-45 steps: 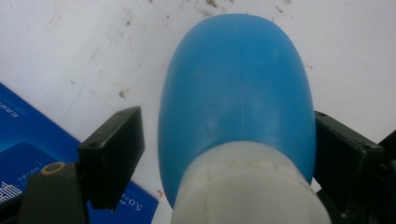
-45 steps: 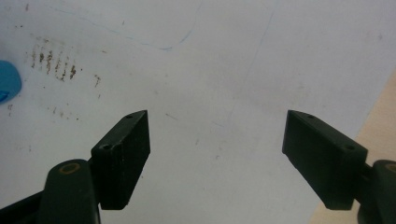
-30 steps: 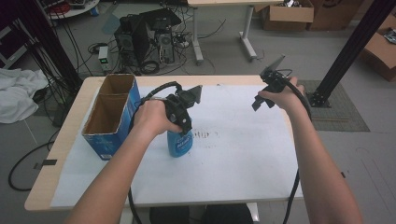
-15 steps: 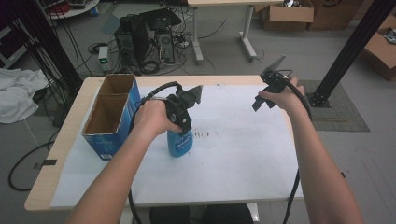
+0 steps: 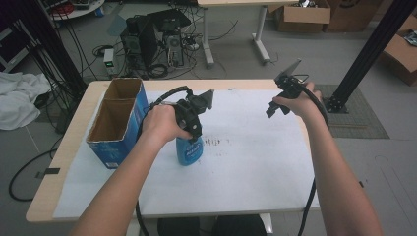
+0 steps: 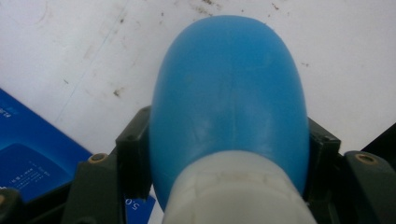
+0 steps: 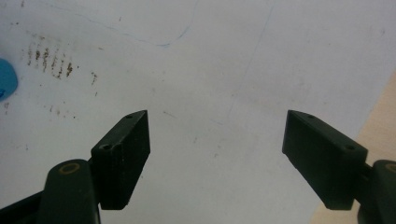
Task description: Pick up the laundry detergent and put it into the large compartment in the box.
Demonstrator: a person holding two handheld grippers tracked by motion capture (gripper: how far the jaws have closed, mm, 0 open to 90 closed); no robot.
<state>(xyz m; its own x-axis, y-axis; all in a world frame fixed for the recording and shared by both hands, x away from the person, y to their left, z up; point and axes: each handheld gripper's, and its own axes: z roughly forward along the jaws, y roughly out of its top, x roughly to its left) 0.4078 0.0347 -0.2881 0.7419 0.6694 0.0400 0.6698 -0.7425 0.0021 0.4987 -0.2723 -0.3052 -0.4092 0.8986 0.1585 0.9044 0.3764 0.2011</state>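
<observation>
Left hand-held gripper [image 5: 193, 140] clamps the blue bottle [image 5: 190, 149] mid-frame on the table [image 5: 255, 162], right hand-held gripper [image 7: 217, 156] gapes empty upper right; goal unclear.

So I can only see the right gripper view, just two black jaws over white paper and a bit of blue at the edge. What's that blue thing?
Observer: It's a blue bottle standing upright on the white paper.
Operator: Is anybody holding it?
Observer: Yes, the left gripper has its jaws pressed on both sides of the bottle, just below its white neck.
Operator: Is there anything else on the table?
Observer: A blue cardboard box, open at the top with two compartments, stands at the table's left side beside the bottle.
Operator: And where's my gripper?
Observer: The right gripper is held up over the far right part of the table, jaws apart, holding nothing.
</observation>
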